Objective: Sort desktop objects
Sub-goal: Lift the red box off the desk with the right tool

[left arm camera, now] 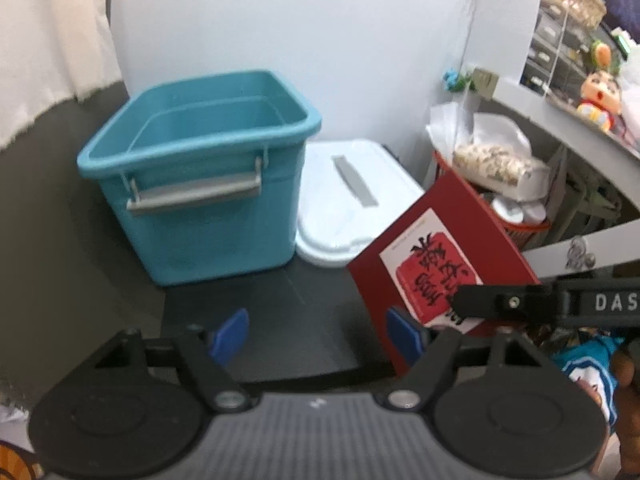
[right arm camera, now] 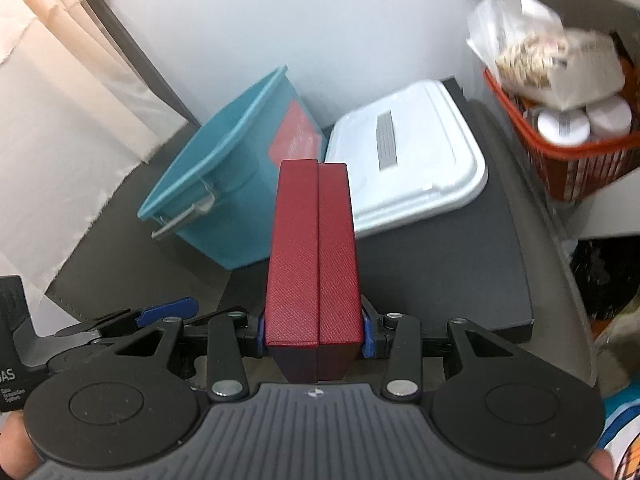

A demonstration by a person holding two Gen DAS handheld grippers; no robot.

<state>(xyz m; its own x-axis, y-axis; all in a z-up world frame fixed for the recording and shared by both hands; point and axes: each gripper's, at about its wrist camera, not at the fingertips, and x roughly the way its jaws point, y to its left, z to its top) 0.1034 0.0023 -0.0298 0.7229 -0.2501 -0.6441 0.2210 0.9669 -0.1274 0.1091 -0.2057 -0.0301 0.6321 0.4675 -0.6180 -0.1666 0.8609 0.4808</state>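
Right tool (right arm camera: 314, 336) pinching red box (right arm camera: 312, 256), left tool (left arm camera: 316, 338) spread empty; clear the teal bin (right arm camera: 224, 184) rim, then release low inside.

Left tongs (left arm camera: 316, 338) and right tongs (right arm camera: 314, 334): matching hand-held units. Each has a grey ribbed housing at the base, flanked by two black round discs with a shallow circular recess. Black angled link arms run forward from silver pivot bolts to a black cross rail. The fingers end in blue pads (left arm camera: 229, 336). White lettering "DAS" marks a black side body of the right unit in the left wrist view. The person's garment (left arm camera: 588, 376) is teal and white, partly visible at the frame edge.
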